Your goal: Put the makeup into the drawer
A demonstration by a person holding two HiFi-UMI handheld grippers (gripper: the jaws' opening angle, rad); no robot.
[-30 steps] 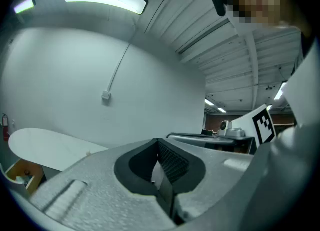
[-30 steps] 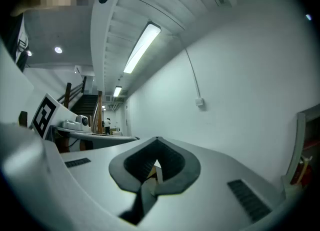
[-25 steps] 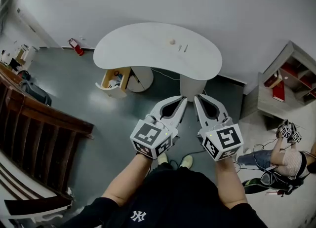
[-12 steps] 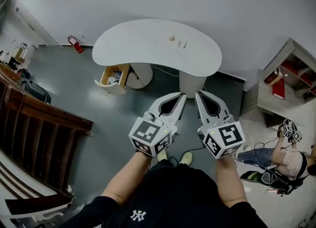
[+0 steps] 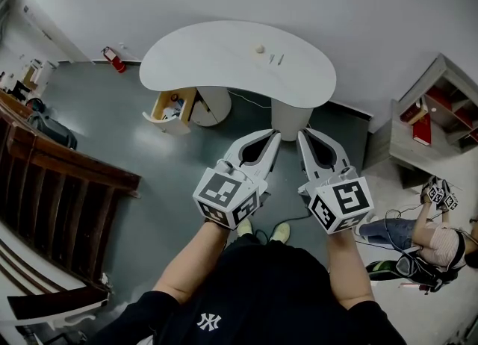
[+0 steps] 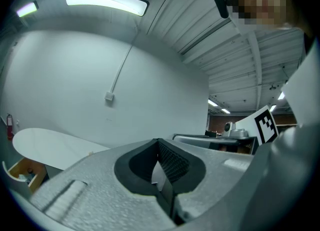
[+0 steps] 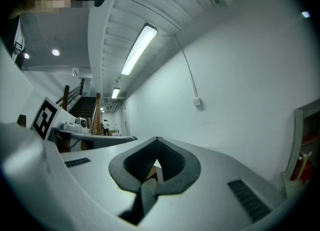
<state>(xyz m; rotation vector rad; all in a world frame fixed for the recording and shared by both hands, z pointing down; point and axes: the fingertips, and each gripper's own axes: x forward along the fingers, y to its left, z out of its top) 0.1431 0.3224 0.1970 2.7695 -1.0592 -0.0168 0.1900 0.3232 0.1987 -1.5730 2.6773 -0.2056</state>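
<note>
Approach step: left gripper point(image 5: 275, 139) and right gripper point(image 5: 303, 139) hang with jaws clenched empty, next must reach makeup point(image 5: 260, 48) on the bench point(image 5: 209, 63).

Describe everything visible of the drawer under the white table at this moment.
The drawer stands pulled open under the left end of the white kidney-shaped table, beside its round pedestal. Its inside looks like pale wood, its front white. A few small colourful items lie inside, too small to identify. Nothing reaches into it.

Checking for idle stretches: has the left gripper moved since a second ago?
No. The left gripper still ends just left of the white kidney-shaped table's round pedestal.
</note>
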